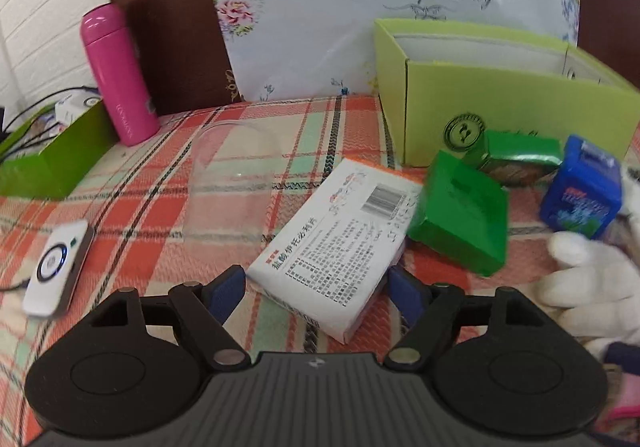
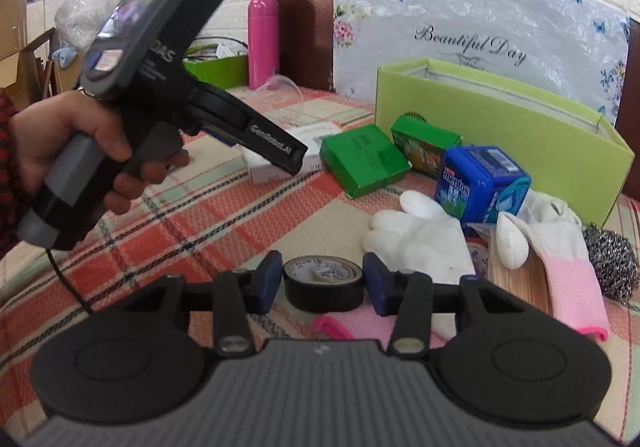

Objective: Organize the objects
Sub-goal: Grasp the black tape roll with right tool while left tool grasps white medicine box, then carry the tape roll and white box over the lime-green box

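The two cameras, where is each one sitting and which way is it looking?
Left wrist view: sits on the left gripper, looking forward along its open fingers at the white medicine box between them; only the gripper shows.
Right wrist view: sits on the right gripper, looking along its open fingers at the black tape roll between them; the person's left hand shows too.
Both see: the lime cardboard box, blue Mentos tub, green flat box, pink bottle and white gloves.
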Demonstrator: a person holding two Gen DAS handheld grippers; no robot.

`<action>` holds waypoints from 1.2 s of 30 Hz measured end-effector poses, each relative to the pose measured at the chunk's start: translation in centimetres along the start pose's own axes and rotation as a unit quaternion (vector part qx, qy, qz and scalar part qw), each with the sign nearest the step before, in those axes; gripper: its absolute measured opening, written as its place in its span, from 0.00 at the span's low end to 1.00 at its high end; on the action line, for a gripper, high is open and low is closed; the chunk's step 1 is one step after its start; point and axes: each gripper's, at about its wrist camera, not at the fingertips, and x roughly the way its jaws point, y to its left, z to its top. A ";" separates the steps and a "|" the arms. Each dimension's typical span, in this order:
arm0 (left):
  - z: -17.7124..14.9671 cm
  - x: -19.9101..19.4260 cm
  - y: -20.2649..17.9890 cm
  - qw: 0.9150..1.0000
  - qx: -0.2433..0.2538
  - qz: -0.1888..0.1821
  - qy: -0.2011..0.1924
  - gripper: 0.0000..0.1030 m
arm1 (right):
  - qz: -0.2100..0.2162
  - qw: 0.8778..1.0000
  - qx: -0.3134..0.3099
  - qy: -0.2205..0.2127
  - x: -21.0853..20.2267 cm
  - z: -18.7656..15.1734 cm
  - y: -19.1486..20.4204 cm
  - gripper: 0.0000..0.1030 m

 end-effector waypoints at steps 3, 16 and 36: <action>0.6 0.9 0.6 1.000 -0.010 -0.008 0.001 0.83 | 0.006 1.000 -0.009 -0.002 -1.1 0.0 0.2 0.43; 2.9 3.8 1.7 0.998 0.006 -0.057 -0.016 0.89 | 0.028 0.998 0.060 0.001 -4.7 -0.5 -2.0 0.42; -6.0 -7.2 -3.7 0.997 0.004 -0.078 0.007 0.79 | -0.035 0.996 0.070 0.046 -5.9 -3.8 -4.2 0.43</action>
